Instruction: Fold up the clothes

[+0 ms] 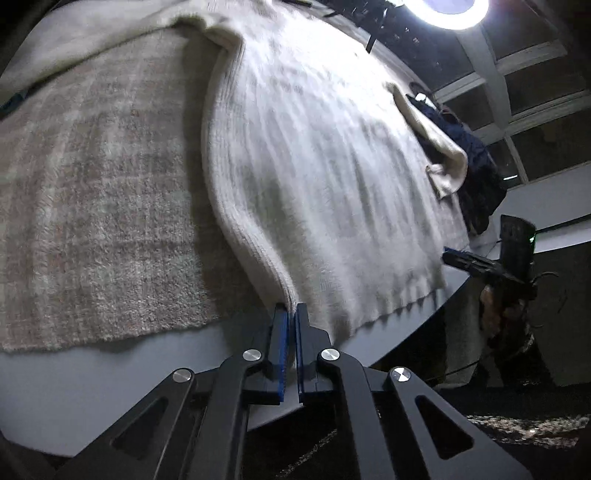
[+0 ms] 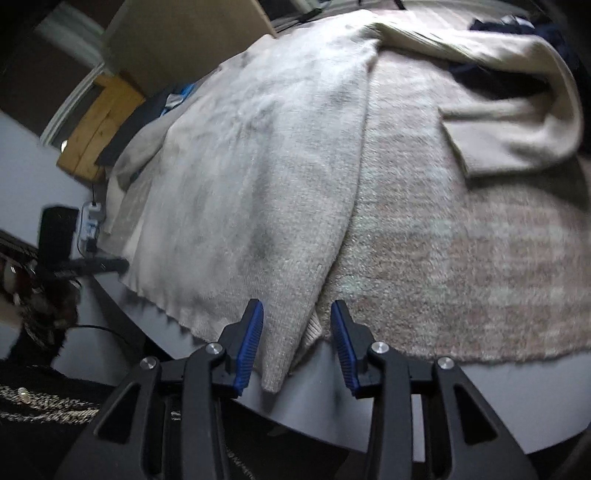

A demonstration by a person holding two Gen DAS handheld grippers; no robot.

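A white knit sweater (image 1: pixel 314 166) lies flat on a fuzzy pink-beige plaid garment (image 1: pixel 92 203) on the grey table (image 1: pixel 92 387). My left gripper (image 1: pixel 291 314) is shut on the sweater's near hem corner, blue pads pinching the ribbed edge. In the right wrist view the same sweater (image 2: pixel 240 177) runs toward me. Its other hem corner hangs over the table edge between the pads of my right gripper (image 2: pixel 297 325), which stand apart and do not press it. The left gripper (image 2: pixel 110 264) shows at the hem's far left, the right gripper (image 1: pixel 454 258) at the hem's right end.
A cream garment (image 2: pixel 517 122) and a dark navy one (image 1: pixel 476 177) are bunched at the far side. A wooden crate (image 2: pixel 99 129) and cardboard (image 2: pixel 184 37) stand beyond the table. A ring light (image 1: pixel 454 11) glares overhead. A person's hand (image 1: pixel 495 306) holds the right gripper.
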